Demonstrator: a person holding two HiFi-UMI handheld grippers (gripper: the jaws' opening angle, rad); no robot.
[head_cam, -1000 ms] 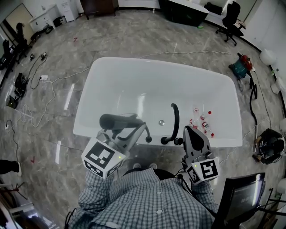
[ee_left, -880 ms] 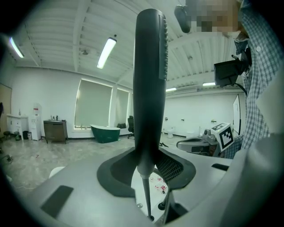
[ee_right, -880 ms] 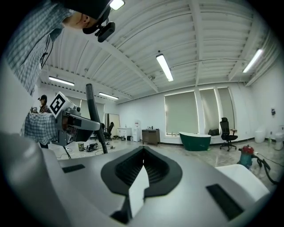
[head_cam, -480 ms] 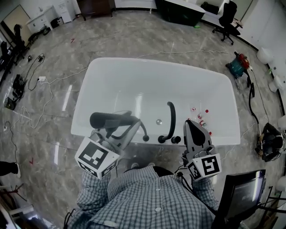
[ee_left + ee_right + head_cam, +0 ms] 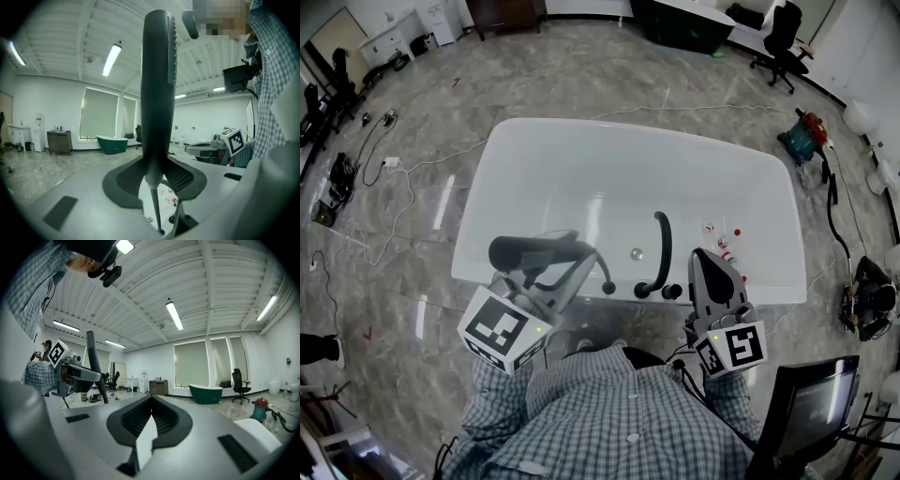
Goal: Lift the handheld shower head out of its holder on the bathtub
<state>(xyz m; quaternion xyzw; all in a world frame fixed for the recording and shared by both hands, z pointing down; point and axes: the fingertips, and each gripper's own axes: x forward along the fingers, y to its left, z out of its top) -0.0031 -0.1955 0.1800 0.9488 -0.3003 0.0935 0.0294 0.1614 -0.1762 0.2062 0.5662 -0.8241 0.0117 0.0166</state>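
Note:
The dark grey handheld shower head (image 5: 536, 251) is clear of the tub rim, lying crosswise in my left gripper (image 5: 555, 277), which is shut on its handle. Its thin hose (image 5: 602, 272) curves down to the rim of the white bathtub (image 5: 581, 159). In the left gripper view the shower head (image 5: 158, 89) stands upright between the jaws of the left gripper (image 5: 157, 177), with the hose (image 5: 155, 208) trailing below. My right gripper (image 5: 712, 277) hovers over the tub's near rim, shut on nothing. In the right gripper view, the right gripper (image 5: 151, 403) points across the room, and the shower head (image 5: 94, 366) shows at the left.
A black curved faucet spout (image 5: 661, 253) with a knob (image 5: 672, 292) stands on the near rim between the grippers. Several small red-capped bottles (image 5: 727, 248) lie in the tub at the right. Cables (image 5: 389, 178) and a vacuum (image 5: 806, 131) lie on the marble floor.
My left gripper has carried the shower head a little to the left and away from the faucet. The right gripper has barely moved.

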